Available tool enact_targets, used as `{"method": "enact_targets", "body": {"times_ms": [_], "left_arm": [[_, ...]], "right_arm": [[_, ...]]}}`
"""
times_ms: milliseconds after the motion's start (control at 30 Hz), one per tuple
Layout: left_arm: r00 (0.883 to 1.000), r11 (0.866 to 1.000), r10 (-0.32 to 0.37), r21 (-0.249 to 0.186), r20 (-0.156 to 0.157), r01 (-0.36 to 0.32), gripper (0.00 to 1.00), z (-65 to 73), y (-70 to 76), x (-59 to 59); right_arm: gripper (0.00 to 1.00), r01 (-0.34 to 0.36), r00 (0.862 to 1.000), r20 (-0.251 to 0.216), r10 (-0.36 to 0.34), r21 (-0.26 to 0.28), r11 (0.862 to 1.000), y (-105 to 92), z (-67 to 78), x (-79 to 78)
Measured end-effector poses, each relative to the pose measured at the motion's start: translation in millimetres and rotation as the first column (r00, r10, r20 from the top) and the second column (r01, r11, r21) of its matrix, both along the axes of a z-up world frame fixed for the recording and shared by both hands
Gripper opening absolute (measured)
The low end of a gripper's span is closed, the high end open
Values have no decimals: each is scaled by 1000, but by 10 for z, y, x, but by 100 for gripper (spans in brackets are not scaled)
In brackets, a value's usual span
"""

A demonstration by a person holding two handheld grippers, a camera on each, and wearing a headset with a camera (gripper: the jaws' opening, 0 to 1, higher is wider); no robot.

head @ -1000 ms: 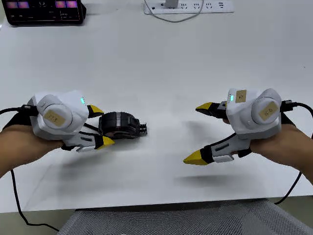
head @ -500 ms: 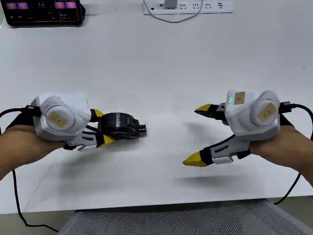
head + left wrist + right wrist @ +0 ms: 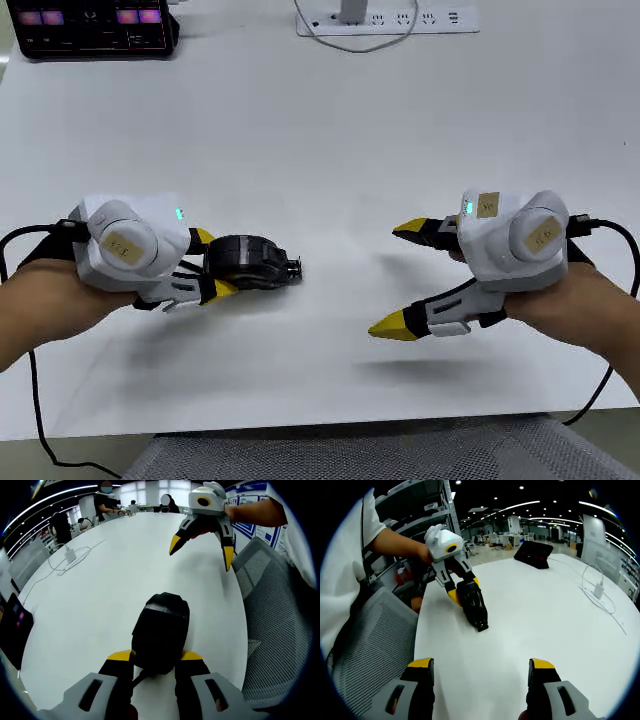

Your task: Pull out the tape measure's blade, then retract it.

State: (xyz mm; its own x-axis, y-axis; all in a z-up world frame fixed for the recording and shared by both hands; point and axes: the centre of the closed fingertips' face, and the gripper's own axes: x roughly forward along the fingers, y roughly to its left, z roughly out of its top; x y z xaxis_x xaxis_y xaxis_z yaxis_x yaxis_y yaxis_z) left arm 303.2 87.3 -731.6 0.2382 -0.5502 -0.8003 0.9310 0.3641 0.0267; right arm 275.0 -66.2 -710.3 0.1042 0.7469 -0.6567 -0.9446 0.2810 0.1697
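Tape measure (image 3: 250, 262), black, lies on the white counter (image 3: 320, 140), its case clasped by the yellow fingers of the left gripper (image 3: 213, 264). Its blade tip (image 3: 294, 267) points toward the right gripper (image 3: 395, 278), well apart from the tape measure, fingers spread wide. The blade looks undrawn; next, the right fingers likely must reach and pinch that tip.

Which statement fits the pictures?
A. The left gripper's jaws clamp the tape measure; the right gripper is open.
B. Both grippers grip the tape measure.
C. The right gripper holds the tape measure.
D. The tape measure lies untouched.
A: the left gripper has its yellow-tipped jaws pressed on either side of the black tape measure, while the right gripper hangs wide open above the white table, apart from it.
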Motion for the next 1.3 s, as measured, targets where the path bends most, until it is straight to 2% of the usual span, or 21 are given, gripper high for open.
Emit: {"method": "enact_targets", "body": {"times_ms": [267,567,733,1300], "left_arm": [[1000,1000,5,5,1,-5,27,-1,2,-10],[1000,1000,7,1,-8,-7,26,-7,6,-8],[1000,1000,10,4,-8,-10,26,-9,11,-5],[1000,1000,13,5,-6,-13,26,-11,12,-1]], "right_arm": [[71,-18,1000,27,17,24,1000,132,-20,78],[65,-55,998,32,54,34,998,259,-92,137],[61,-75,997,28,73,55,996,365,-101,135],[42,-125,990,68,121,57,991,588,-222,230]]}}
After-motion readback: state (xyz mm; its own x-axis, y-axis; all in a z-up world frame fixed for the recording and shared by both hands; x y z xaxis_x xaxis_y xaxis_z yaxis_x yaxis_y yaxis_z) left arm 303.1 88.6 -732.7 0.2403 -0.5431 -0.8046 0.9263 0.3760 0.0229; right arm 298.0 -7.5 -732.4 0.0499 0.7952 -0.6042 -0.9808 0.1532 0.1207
